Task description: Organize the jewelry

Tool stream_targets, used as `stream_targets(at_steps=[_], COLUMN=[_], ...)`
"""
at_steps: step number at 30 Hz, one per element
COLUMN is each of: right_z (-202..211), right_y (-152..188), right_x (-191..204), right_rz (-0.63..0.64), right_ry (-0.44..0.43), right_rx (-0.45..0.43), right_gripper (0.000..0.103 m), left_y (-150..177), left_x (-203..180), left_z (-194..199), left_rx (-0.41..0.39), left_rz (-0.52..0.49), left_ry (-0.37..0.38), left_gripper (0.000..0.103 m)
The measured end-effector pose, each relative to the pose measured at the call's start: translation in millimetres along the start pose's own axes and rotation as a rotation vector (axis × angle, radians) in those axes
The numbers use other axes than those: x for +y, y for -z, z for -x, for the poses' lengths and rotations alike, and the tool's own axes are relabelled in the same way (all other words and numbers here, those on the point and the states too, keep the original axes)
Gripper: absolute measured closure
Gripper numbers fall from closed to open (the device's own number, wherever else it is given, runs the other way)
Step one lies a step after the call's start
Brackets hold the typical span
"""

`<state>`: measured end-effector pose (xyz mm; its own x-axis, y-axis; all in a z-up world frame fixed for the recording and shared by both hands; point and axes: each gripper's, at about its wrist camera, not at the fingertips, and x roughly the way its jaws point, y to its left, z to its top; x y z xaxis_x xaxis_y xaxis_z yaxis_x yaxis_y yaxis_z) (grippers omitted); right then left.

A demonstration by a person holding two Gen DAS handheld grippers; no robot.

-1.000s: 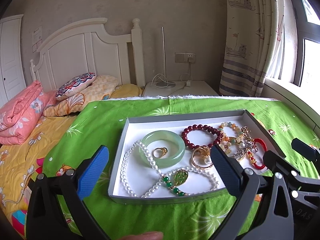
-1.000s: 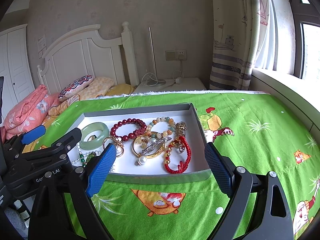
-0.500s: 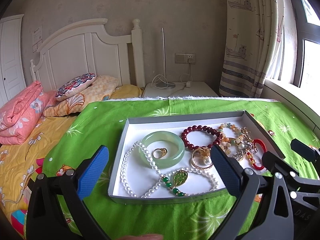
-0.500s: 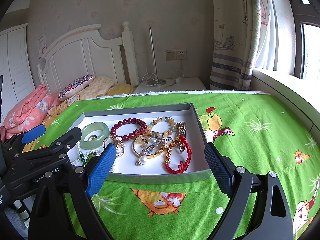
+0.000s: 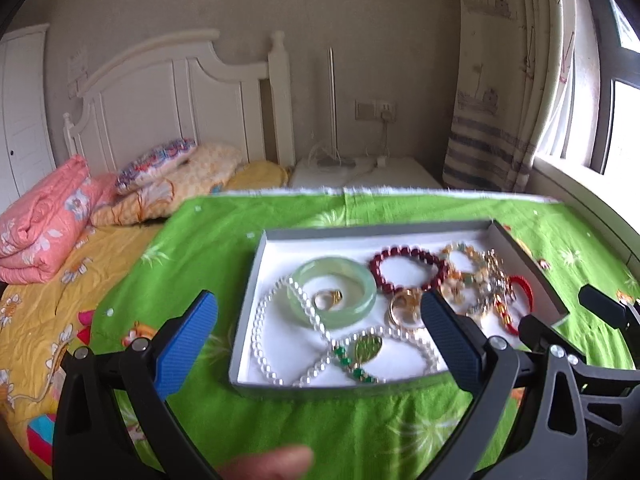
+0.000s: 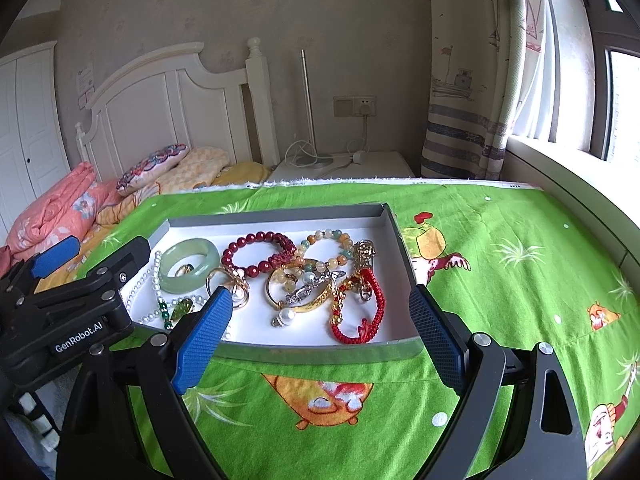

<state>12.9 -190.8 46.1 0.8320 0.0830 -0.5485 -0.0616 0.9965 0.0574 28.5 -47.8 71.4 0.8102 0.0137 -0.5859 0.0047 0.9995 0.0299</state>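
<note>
A grey tray [image 5: 256, 280] with a white floor lies on the green cloth [image 5: 192, 248]. In it are a jade bangle [image 5: 334, 297] with a gold ring [image 5: 328, 299] inside, a pearl necklace [image 5: 272, 320] with a green pendant [image 5: 366, 348], a dark red bead bracelet [image 5: 408, 270] and a red cord bracelet [image 6: 360, 312]. The tray also shows in the right wrist view [image 6: 316, 354]. My left gripper [image 5: 318, 336] is open and empty over the tray's near edge. My right gripper [image 6: 320, 332] is open and empty at the tray's near edge.
The cloth covers a table beside a bed with a pink quilt [image 5: 44, 220] and pillows [image 5: 160, 164]. A white headboard [image 5: 176, 120], a nightstand [image 5: 360, 172] with a lamp pole, a curtain [image 5: 500, 80] and a window sill stand behind.
The left gripper has shifted slightly forward and the view has blurred. The right gripper has barely moved. Both stay open and empty.
</note>
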Motion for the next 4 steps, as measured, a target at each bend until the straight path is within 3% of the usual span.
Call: stream_targets(at_steps=[4], right_z=[-11], right_y=[12], right_x=[8], right_rz=[0.061], right_ry=[0.017], right_rx=[0.189], right_gripper=[0.017], left_y=[21], left_x=[16], left_z=[-1], left_rx=[0.166], left_rz=[0.023], left_ry=[0.043], left_gripper=[0.003])
